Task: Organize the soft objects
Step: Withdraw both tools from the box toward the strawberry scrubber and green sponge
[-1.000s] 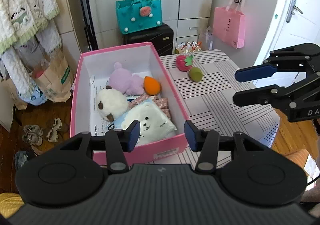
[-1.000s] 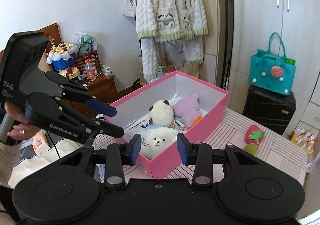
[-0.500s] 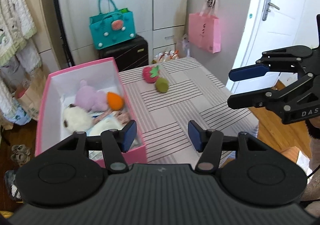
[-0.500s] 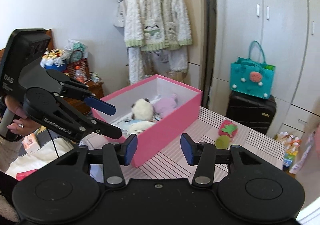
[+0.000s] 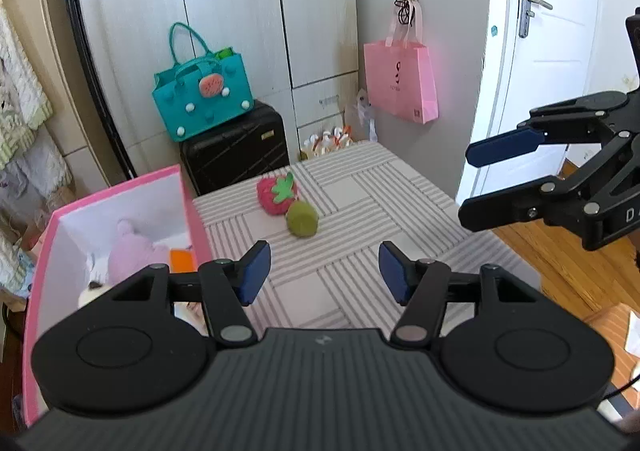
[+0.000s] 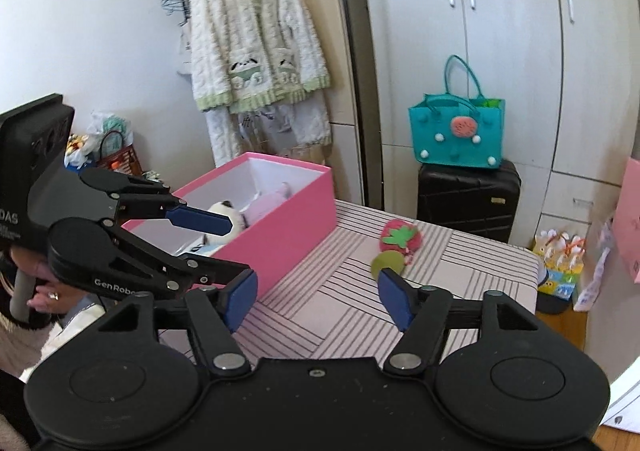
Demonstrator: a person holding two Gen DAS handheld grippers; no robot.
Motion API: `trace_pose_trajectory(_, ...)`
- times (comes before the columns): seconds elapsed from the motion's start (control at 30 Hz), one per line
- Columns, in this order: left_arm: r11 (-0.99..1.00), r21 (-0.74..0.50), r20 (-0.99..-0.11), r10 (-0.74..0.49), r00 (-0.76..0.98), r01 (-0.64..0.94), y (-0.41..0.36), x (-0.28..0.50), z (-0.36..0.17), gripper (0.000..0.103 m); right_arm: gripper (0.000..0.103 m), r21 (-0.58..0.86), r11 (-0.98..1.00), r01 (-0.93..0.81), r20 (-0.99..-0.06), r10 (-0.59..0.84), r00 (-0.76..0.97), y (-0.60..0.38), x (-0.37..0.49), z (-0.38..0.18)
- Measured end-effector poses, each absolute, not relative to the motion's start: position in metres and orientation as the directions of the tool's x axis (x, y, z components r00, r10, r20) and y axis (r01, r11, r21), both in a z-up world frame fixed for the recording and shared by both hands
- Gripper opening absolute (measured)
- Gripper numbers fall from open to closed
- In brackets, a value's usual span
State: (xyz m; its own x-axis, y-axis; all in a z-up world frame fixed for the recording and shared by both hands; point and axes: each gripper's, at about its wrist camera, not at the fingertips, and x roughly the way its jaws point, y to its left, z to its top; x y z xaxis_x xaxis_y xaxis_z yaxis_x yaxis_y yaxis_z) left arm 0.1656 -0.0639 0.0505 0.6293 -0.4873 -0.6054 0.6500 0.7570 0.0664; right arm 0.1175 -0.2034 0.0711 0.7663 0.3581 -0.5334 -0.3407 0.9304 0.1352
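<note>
On a striped table [image 5: 360,207] in a bedroom, our left gripper [image 5: 322,271] and right gripper [image 6: 316,297] hover with jaws apart and just widened, empty; ahead lie a strawberry plush [image 5: 277,191] touching a green plush [image 5: 302,219], beside the pink box [image 6: 288,227]

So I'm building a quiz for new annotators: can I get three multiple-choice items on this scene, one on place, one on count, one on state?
1. The strawberry plush lies:
A in the pink box
B on the striped tabletop
C on the suitcase

2. Soft toys on the tabletop outside the pink box:
A two
B four
C none

3. The left claw is:
A shut on the green plush
B shut, empty
C open, empty

Key: B, it lies on the stripes; A, strawberry plus green plush; C, nothing lies between its parted pads.
</note>
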Motion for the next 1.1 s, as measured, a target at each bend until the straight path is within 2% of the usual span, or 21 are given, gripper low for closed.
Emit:
trace_pose_trajectory(0.07,0.754,0.055,-0.607,-0.495,0.622,0.654,-0.071,0.171,0.047,0.06,0.075,0.15,0.932,-0.331,-0.529,0.358,0.769,-0.212,0.123,0.066)
trace_pose_trajectory(0.17,0.761,-0.049,-0.591,-0.544,0.595,0.647,-0.07,0.177,0.045,0.063,0.076,0.172,0.934,-0.312,-0.52,0.355,0.777,-0.225,0.133,0.058)
trace_pose_trajectory(0.33,0.773,-0.078,-0.576,-0.551,0.604,0.63,-0.082,0.187,0.035,0.065,0.078,0.197,0.933,-0.301,-0.515,0.36,0.778,-0.242,0.15,0.046)
trace_pose_trajectory(0.67,0.798,-0.153,-0.561,-0.556,0.613,0.583,-0.11,0.218,-0.003,0.07,0.082,0.16,0.954,-0.254,-0.535,0.3,0.79,-0.266,0.205,0.022)
trace_pose_trajectory(0.73,0.822,-0.155,-0.552,-0.532,0.642,0.548,-0.114,0.225,-0.011,0.072,0.087,0.163,0.954,-0.252,-0.542,0.3,0.785,-0.272,0.222,0.016)
trace_pose_trajectory(1.1,0.904,-0.08,-0.539,-0.394,0.745,0.421,-0.131,0.257,-0.05,0.085,0.089,0.217,0.929,-0.3,-0.522,0.37,0.768,-0.285,0.284,-0.014)
